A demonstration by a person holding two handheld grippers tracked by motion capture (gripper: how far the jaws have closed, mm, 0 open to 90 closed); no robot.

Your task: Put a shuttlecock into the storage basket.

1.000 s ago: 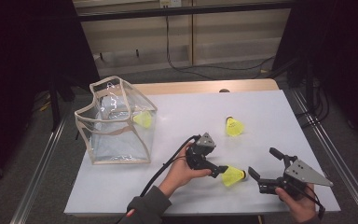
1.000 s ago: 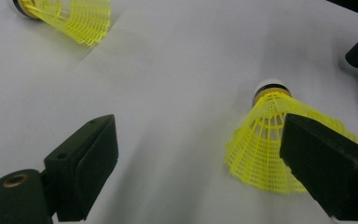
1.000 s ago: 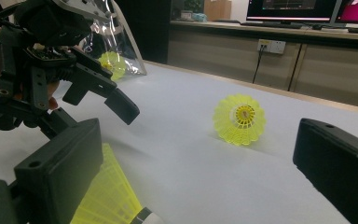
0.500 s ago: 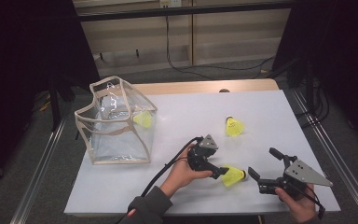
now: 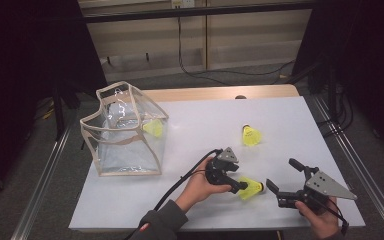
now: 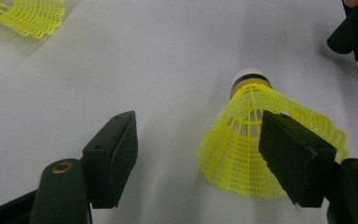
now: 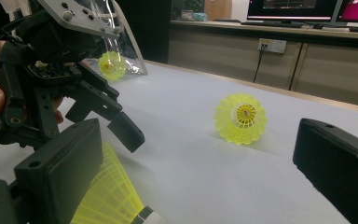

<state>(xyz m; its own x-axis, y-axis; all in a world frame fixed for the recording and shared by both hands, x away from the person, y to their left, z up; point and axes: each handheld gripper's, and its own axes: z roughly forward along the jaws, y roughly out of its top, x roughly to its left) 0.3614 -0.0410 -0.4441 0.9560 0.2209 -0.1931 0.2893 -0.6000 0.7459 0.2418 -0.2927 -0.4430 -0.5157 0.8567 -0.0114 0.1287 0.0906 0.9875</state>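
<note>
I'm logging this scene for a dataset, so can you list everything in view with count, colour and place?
shuttlecocks: three, yellow; one on its side between the left gripper's jaws, one near the table's middle right, one by the bag
bag: one, clear with beige trim, table's left
table: one, white
left gripper: black; jaws have just been closing around the skirt, one pad at it, the other still apart
right gripper: black, grey plate, open, front right
hands: two, one per gripper
</note>
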